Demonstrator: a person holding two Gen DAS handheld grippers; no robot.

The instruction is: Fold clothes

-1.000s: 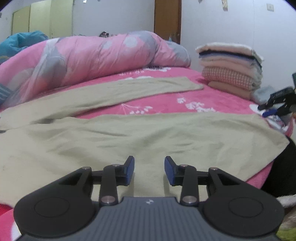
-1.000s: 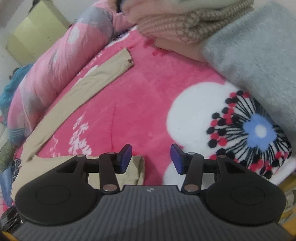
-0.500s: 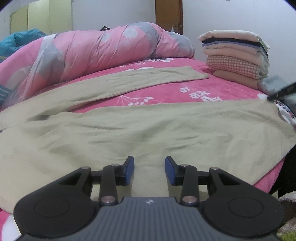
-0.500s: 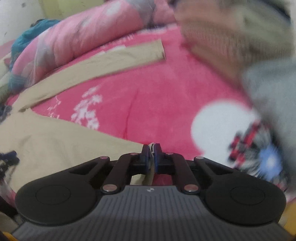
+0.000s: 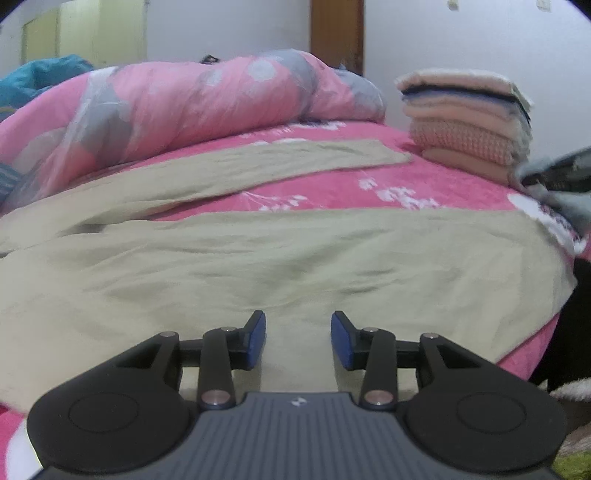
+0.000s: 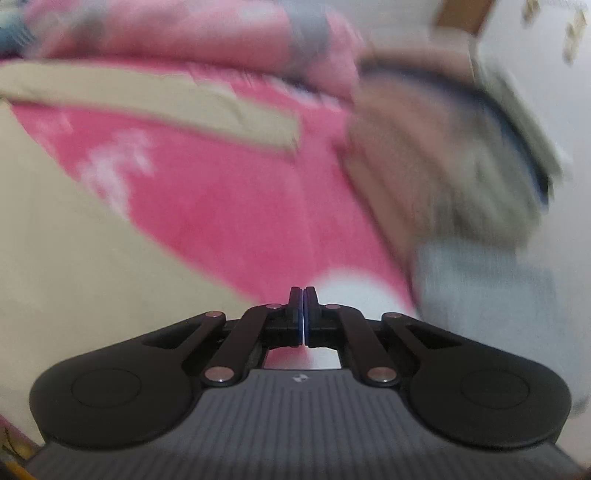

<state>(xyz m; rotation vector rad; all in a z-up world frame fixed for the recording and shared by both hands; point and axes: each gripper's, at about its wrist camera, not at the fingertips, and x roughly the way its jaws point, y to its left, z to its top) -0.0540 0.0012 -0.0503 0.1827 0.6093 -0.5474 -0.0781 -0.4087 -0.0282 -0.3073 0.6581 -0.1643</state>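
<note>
Khaki trousers (image 5: 280, 266), spread flat across pink bed (image 5: 443, 184) for folding. Left tongs (image 5: 297, 338) apart, empty, poised over near edge. Right tongs (image 6: 303, 314) pressed together; no cloth visibly between them. Folded stack (image 5: 465, 118) beyond, likely destination.

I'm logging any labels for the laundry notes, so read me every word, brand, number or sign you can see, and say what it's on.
No readable words or numbers in either view.
Left gripper: a small white emblem on its grey body, a mark and not letters.
Right gripper: the same emblem, also without letters.
Bedsheet: white flower prints only, no text.
Folded stack: no label visible.
Wall: small items, too small to read.
</note>
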